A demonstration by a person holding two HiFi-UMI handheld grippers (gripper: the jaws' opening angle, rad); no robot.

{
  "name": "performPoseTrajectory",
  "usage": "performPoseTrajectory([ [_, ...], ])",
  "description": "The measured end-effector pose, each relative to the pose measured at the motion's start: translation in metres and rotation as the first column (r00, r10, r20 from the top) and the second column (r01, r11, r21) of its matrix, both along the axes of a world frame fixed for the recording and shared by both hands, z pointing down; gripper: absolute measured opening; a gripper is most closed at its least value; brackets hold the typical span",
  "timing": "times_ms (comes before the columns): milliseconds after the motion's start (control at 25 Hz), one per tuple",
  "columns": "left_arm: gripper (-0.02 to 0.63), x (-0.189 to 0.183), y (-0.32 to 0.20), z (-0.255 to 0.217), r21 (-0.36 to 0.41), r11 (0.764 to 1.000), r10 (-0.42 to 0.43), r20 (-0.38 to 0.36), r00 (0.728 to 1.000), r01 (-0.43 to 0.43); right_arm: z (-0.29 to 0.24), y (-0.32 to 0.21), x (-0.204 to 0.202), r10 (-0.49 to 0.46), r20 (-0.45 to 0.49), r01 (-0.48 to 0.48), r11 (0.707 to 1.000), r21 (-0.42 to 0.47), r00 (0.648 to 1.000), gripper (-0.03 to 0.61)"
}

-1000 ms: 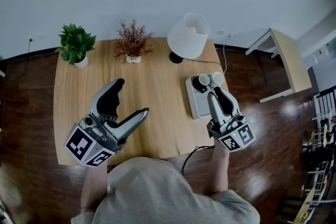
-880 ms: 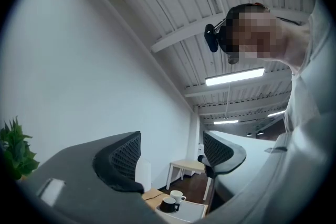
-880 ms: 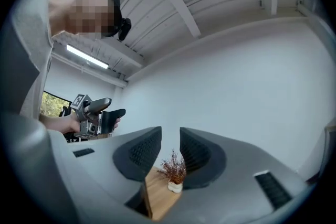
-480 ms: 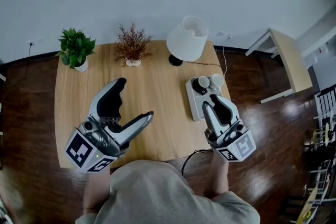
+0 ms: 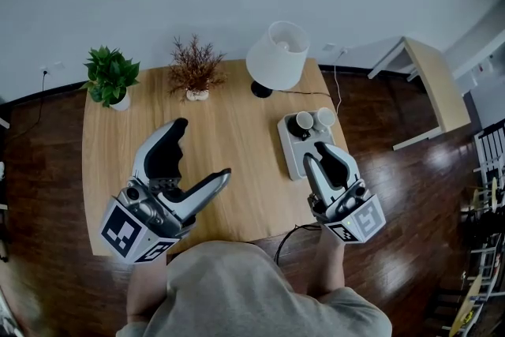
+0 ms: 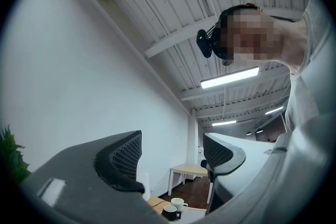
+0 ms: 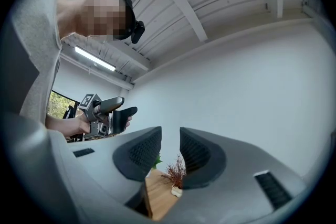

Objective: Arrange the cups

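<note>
Since the white cup [image 5: 326, 117] and dark cup [image 5: 301, 125] stand on the tray [image 5: 288, 158] just beyond the right hand-held gripper [image 5: 314, 152], its empty jaws narrowly apart, it is nearer than the wide-open, empty left hand-held gripper [image 5: 203, 147].

The table's [image 5: 229, 130] far edge carries plant [image 5: 110, 75], twig pot [image 5: 195, 69] and lamp [image 5: 276, 55], left to right; cups [image 5: 304, 122] stand on the right-hand tray's [image 5: 293, 160] far end.

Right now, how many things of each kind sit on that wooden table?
Cups: 2, a dark cup and a white cup
Potted plants: 2, a green plant and a dried plant
Lamp: 1
Tray: 1
Total: 6
</note>
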State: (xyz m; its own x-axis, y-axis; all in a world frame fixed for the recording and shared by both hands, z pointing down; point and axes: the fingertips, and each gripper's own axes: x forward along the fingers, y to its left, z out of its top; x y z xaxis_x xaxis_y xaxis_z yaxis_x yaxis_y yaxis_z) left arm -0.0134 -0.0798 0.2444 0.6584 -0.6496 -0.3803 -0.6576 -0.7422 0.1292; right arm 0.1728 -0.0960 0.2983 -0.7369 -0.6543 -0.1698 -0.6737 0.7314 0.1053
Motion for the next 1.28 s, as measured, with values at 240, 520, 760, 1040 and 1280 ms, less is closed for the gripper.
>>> performPoseTrajectory([
  [240,0.376,0.003,0.002,-0.002,0.017,1.0,0.017,0.001,1.0,-0.017,0.0,0.001,0.0,0.007,0.001,-0.007,1.0,0.002,1.0,0.106],
  [520,0.376,0.008,0.005,-0.003,0.034,0.999,0.034,0.02,0.999,-0.035,-0.003,0.0,0.005,0.028,0.025,-0.028,1.0,0.011,0.999,0.106],
  [760,0.376,0.011,0.007,-0.008,0.045,0.998,0.041,0.015,0.999,-0.042,-0.029,0.008,0.02,0.072,0.069,-0.079,0.992,0.103,0.995,0.106],
  [1040,0.376,0.017,0.008,-0.013,0.049,0.997,0.05,0.02,0.999,-0.051,-0.051,0.011,0.043,0.134,0.087,-0.147,0.977,0.157,0.987,0.1],
  [1280,0.376,0.02,0.007,-0.01,0.039,0.998,0.052,0.027,0.998,-0.053,-0.049,0.011,0.05,0.151,0.083,-0.163,0.974,0.155,0.985,0.099],
])
